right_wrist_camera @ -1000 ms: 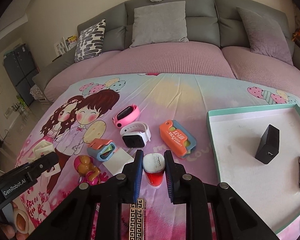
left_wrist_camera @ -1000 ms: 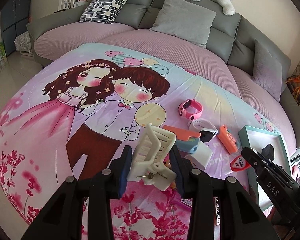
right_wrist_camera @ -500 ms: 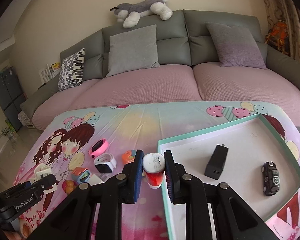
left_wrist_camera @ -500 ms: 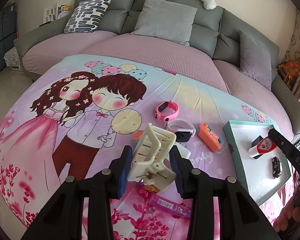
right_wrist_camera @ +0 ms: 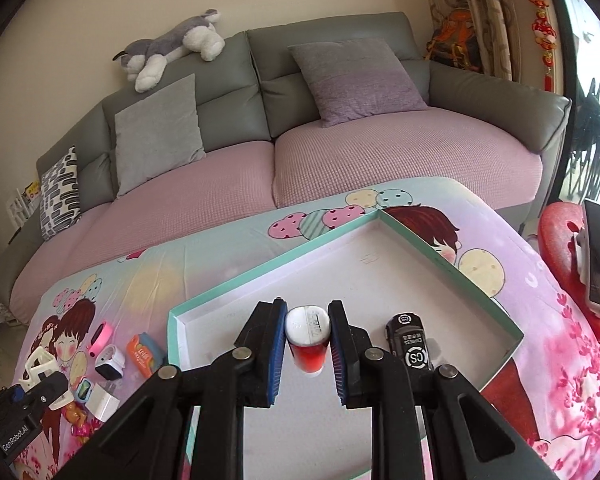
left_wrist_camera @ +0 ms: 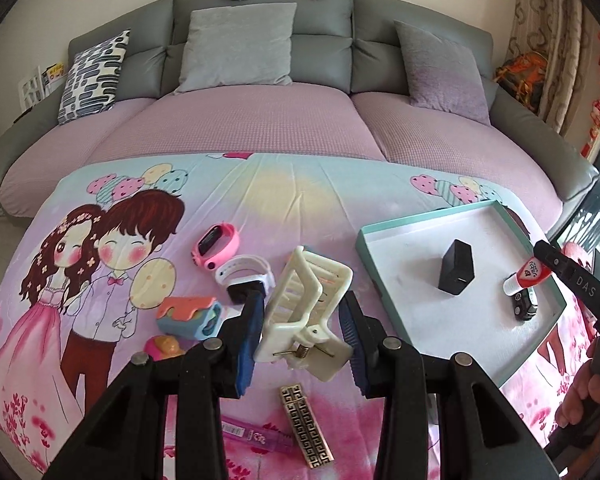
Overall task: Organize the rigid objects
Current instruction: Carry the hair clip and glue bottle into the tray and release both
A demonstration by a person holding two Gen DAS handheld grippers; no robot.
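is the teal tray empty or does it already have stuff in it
Not empty: the shallow teal-rimmed white tray already holds a black charger block and a small black toy car.

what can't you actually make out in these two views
- Black charger: seen in the left wrist view; in the right wrist view the right gripper and its red-and-white tube block it.
- Toy car: its near end is hidden behind a right finger.
- White watch: screen partly covered by a left finger in the left wrist view.
- Purple pen: crossed by the left gripper's arm; label too small to read.
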